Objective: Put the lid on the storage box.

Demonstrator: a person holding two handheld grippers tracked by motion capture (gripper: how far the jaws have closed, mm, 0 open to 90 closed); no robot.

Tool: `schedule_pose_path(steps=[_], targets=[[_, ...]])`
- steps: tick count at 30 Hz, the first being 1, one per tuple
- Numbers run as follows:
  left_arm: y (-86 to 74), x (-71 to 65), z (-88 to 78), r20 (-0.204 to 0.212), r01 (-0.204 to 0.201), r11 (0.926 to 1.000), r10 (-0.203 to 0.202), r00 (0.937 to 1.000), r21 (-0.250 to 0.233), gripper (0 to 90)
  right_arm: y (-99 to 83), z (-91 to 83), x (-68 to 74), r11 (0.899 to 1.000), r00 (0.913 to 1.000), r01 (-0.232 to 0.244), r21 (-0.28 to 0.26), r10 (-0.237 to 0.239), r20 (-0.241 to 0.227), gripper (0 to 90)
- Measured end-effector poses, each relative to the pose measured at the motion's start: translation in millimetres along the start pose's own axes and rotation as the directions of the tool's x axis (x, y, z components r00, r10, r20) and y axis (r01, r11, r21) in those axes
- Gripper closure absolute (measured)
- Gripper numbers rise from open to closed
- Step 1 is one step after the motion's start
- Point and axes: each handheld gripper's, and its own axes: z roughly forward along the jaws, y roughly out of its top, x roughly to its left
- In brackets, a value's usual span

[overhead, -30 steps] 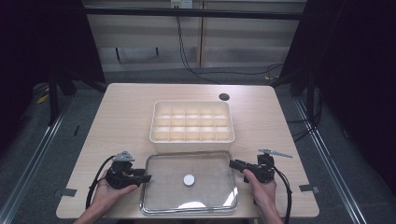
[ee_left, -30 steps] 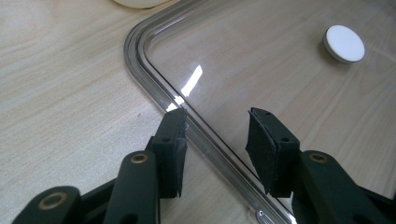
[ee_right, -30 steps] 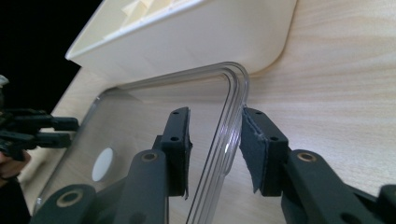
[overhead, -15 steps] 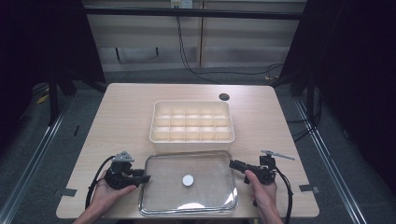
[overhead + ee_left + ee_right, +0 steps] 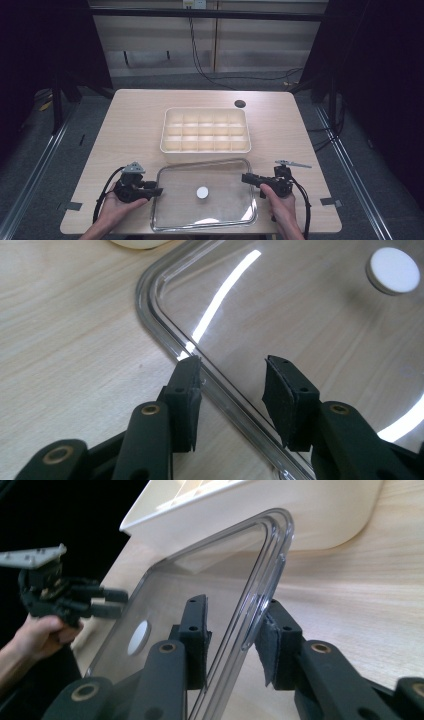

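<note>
Tools straddle opposite edges of the clear lid. Left tool has its jaws partly apart across the lid's left rim, pads not touching it. Right tool has just been closing; the right rim sits between its jaws, with the right-hand pad against it and the other pad slightly apart. Lid lies on the desk at the near edge, a white round knob at its centre. Cream divided tray stands just behind the lid.

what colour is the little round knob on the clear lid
White; the knob on the clear lid shows best in the left gripper view.
</note>
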Motion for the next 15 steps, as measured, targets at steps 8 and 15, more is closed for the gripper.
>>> schedule_pose_path(steps=[8, 15], targets=[[-0.4, 1.9, 0.9, 0.011, 0.018, 0.9997, -0.018, 0.9998, -0.017, 56.6, -1.4, 9.5, 2.7, 0.997, 0.9989, 0.024, 0.067, -0.021, -0.043, 63.2], [-0.5, 1.5, 1.8, 0.024, 0.021, 0.9995, -0.020, 0.9995, -0.026, 47.3, 0.8, 7.6, 2.0, 0.999, 0.9982, 0.008, 0.043, -0.006, -0.059, 68.3]])
